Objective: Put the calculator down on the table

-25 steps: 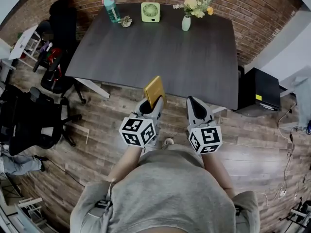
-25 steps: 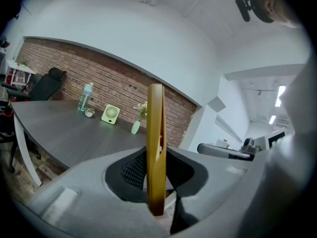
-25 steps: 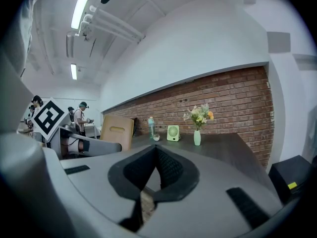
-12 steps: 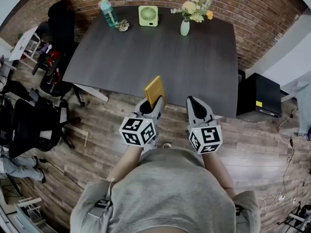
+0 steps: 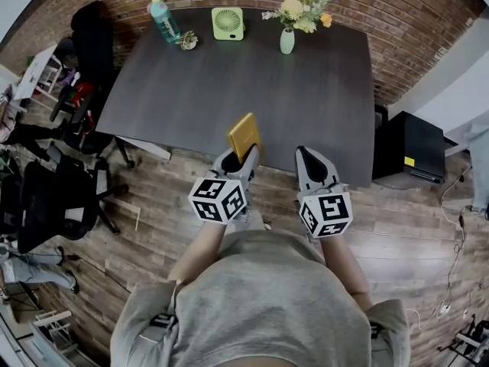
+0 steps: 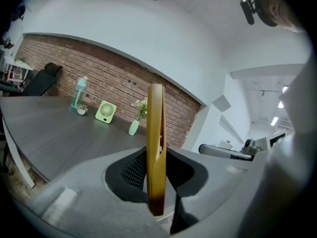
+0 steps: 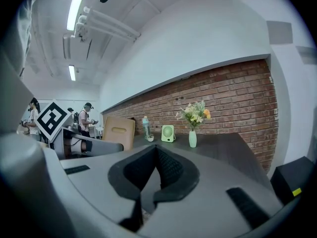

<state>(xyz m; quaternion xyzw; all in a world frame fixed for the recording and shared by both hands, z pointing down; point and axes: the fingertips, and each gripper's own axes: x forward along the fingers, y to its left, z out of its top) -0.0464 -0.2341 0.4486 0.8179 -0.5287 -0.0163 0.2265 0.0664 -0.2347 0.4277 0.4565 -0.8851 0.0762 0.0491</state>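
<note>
Calculator (image 5: 244, 135) was not yet down — it stood on edge, clamped in the left gripper's (image 5: 242, 156) narrow jaws, in the air at the table's (image 5: 229, 82) near edge. Laying it flat and letting go looked to be all that was left. The right gripper (image 5: 308, 157) hung beside it, jaws together, empty. At the far edge a vase (image 5: 286, 41) held flowers (image 5: 298, 10); what the bottle (image 5: 162, 19) held I couldn't tell.

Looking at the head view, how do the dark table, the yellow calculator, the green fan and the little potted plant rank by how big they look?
1. table
2. calculator and fan: about alike. The calculator is held nearer the camera, so I won't rank them.
3. potted plant
</note>
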